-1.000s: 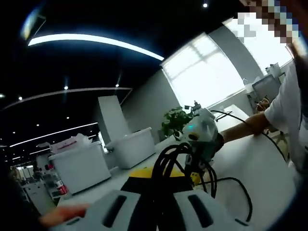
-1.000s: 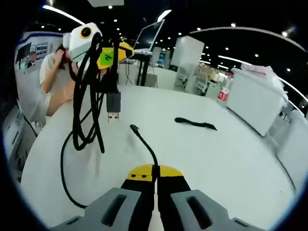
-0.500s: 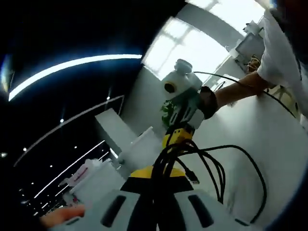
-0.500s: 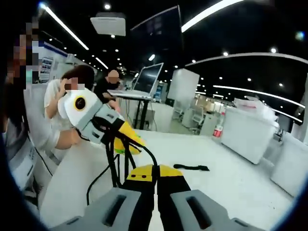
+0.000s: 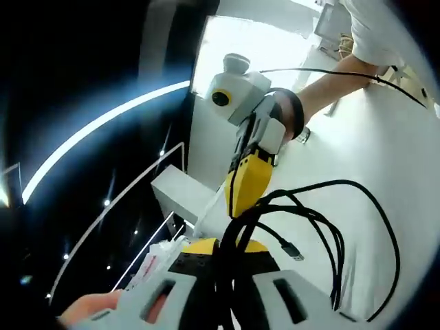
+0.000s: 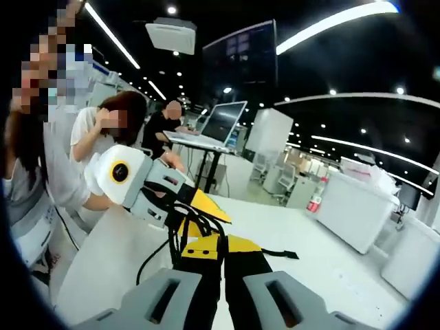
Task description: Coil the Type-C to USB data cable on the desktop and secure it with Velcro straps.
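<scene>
left gripper (image 5: 223, 258) clamps cable (image 5: 323, 220) | right gripper (image 6: 221, 251) clenched | velcro strap (image 6: 278, 254) on table (image 6: 330, 275)

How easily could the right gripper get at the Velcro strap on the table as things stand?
Probably not readily: the right gripper looks shut on the cable, with the left gripper close against it. The Velcro strap lies unobstructed on the table beyond.

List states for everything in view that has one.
left gripper: jaws shut on data cable
right gripper: jaws shut on data cable
data cable: looped, lifted, held by both
Velcro strap: flat on desk, unused
laptop: lid open on stand
</scene>
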Demonstrator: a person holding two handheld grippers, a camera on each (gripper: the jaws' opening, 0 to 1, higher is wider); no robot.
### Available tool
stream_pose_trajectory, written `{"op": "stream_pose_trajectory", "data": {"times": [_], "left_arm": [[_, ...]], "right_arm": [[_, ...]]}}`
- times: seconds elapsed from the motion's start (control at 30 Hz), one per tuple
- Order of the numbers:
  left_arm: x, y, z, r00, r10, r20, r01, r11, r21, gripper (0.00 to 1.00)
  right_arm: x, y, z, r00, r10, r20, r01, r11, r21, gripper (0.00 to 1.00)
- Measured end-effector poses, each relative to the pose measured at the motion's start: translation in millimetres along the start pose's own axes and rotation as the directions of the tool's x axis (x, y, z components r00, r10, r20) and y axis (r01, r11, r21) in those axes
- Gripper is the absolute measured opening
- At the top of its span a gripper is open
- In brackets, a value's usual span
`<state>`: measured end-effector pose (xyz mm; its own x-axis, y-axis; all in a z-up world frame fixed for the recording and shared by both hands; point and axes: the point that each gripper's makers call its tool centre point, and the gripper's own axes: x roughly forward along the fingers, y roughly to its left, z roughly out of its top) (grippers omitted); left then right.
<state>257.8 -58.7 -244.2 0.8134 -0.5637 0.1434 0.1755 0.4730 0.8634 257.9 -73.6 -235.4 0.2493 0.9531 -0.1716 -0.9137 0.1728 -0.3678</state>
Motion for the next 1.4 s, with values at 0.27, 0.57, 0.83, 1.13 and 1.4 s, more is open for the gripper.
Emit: {"op": "stream_pose_trajectory", "data": {"times": [0.27, 0.57, 0.83, 1.13, 1.4], "left_arm": [[2, -4.6, -5.8, 0.998, -0.032, -0.045, 0.030, 0.999, -0.033, 0.06], [-8, 42.8, -32.5, 0.984, 0.133, -0.119, -0.158, 0.959, -0.236, 0.06], [-6, 42.7, -20.1, 0.973, 0.187, -0.133, -0.212, 0.953, -0.218, 0.06], [-6, 44.0, -16.2, 0.977, 0.178, -0.116, -0.212, 0.846, -0.489, 0.06], [3, 32.4, -27.7, 0.994, 0.080, -0.077, -0.111, 0.770, -0.628, 0.08]], "right_arm": [[9, 12, 4.1, 0.998, 0.017, 0.068, -0.019, 0.999, 0.029, 0.01], [-5, -23, 21.8, 0.967, -0.125, 0.220, 0.086, 0.980, 0.179, 0.34], [32, -17, -12.2, 0.941, -0.334, 0.049, 0.338, 0.938, -0.084, 0.33], [22, -39, -22.9, 0.847, -0.531, -0.013, 0.522, 0.837, -0.165, 0.15], [23, -33, -30.0, 0.906, -0.410, -0.106, 0.391, 0.906, -0.160, 0.06]]}}
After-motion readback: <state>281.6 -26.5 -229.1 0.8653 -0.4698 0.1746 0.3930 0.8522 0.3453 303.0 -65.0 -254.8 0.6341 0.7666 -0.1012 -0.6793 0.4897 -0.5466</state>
